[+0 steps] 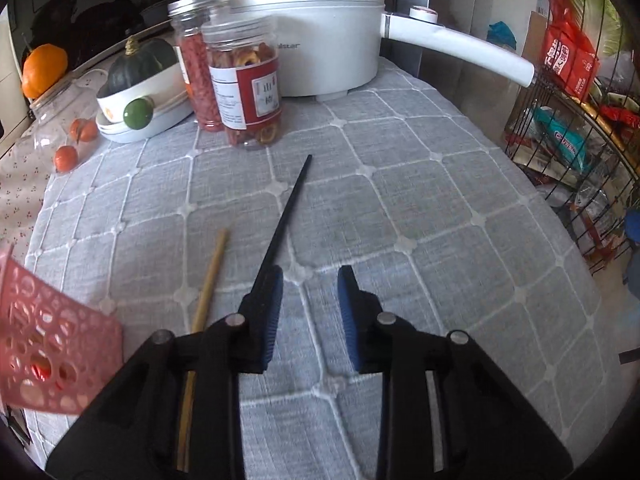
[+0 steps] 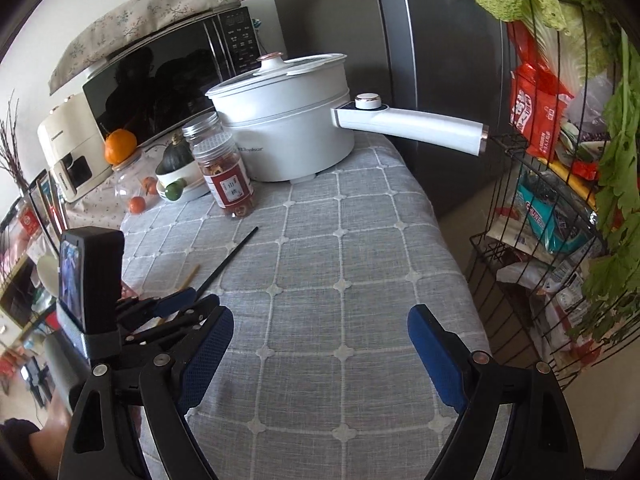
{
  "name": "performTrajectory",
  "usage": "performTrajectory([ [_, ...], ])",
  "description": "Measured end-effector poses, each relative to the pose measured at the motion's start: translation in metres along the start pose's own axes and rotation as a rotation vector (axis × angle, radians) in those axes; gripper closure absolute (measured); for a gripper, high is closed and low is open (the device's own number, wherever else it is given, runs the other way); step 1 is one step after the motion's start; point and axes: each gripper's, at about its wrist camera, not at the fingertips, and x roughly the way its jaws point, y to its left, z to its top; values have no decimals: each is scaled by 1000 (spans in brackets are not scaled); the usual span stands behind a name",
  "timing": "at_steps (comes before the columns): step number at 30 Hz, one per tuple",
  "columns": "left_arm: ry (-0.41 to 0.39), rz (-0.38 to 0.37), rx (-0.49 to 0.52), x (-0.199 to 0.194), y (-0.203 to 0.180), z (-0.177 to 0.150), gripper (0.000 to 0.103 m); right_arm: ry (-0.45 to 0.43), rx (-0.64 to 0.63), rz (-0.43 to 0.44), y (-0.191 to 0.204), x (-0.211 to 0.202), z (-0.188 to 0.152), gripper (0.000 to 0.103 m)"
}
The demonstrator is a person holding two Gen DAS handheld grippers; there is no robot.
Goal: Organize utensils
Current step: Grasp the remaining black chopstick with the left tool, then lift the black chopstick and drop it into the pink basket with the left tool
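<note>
Grey quilted cloth (image 1: 400, 200) with a white grid of stitching covers the table, and on it lie two chopsticks: a black chopstick (image 1: 288, 216) running away toward the jars, and a bamboo chopstick (image 1: 212, 276) just beside it on its left, roughly parallel. The left gripper (image 1: 310, 304) is down over the near end of the black one; its blue pads (image 1: 270, 320) stand partly apart with bare cloth showing in the gap between them. The black stick passes along the outer side of the left pad rather than between the pads, so nothing sits in that gap; whether the pad touches the stick I cannot tell. A pink perforated basket (image 1: 48, 344) sits at the left edge, close to the bamboo stick.

From the other side, the right gripper (image 2: 320, 344) hangs over open cloth, its jaws spread wide and empty, well apart from both sticks. The left gripper (image 2: 176, 304) shows there too, low at the end of the black chopstick (image 2: 228, 260).

At the far end of the table stand two clear jars of dried red snacks (image 1: 244, 80), a white electric pot (image 1: 320, 28) with a long handle, a white bowl holding a dark green squash (image 1: 140, 72), and a few small orange fruits (image 1: 66, 158). A wire rack of packets (image 2: 552, 184) stands off to the right
</note>
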Motion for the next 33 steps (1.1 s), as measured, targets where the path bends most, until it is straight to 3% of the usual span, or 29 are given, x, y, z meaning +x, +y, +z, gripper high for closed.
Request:
performTrajectory([
  [9,54,49,39,31,4,21,73,1,93,-6,-19,-2,1,13],
  [15,66,-9,-51,33,18,23,73,-4,77,6,-13,-3,4,13],
  [17,64,-7,-40,31,16,21,77,-5,75,8,-11,-3,4,13],
  [18,63,-10,-38,30,14,20,87,-4,74,8,-11,-2,4,13],
  [19,61,1,-31,29,11,18,90,-3,71,6,-10,-2,4,13],
  [22,67,13,17,23,2,11,95,-5,55,-8,-7,-3,3,13],
  [26,95,-33,7,10,-1,2,97,-8,47,-25,-7,-5,2,13],
  [33,31,-113,19,-58,-7,-17,97,-21,91,-20,-12,-17,1,13],
])
